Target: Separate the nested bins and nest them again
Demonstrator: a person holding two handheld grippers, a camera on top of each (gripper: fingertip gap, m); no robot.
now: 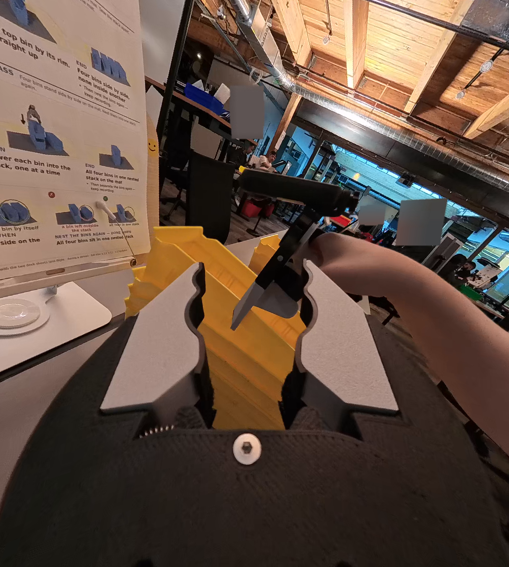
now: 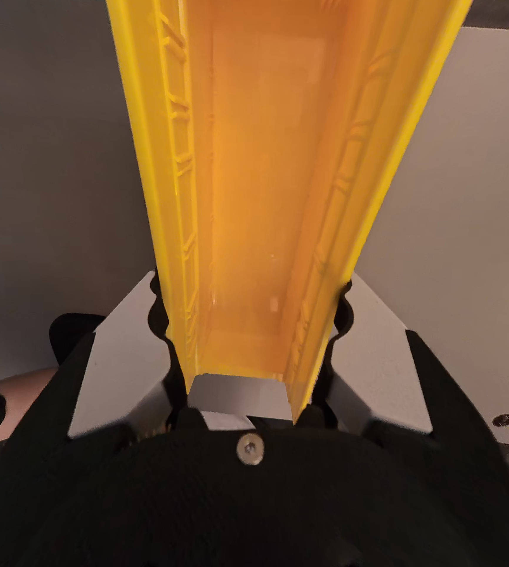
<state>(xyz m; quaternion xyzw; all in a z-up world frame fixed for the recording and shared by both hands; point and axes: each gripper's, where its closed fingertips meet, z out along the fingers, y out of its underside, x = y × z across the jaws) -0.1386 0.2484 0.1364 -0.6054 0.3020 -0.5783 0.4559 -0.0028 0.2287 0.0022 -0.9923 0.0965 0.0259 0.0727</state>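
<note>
In the left wrist view a stack of nested yellow bins point(image 1: 241, 368) runs between my left gripper's point(image 1: 253, 267) fingers, and both pads lie against its ribbed sides. The stack's far ends point(image 1: 182, 245) rise beyond the fingertips. My right gripper point(image 1: 262, 316), held by a hand, reaches down onto the bins from the upper right. In the right wrist view my right gripper point(image 2: 252, 279) is shut across one yellow bin point(image 2: 256, 184). Its pads press on the bin's two side rims, and I look into the bin's open inside.
An instruction sheet point(image 1: 57, 122) on a white stand point(image 1: 32, 313) is close on the left. A dark mat point(image 2: 47, 153) lies under the bin, with a white board point(image 2: 462, 214) to its right. Desks, chairs and people are far behind.
</note>
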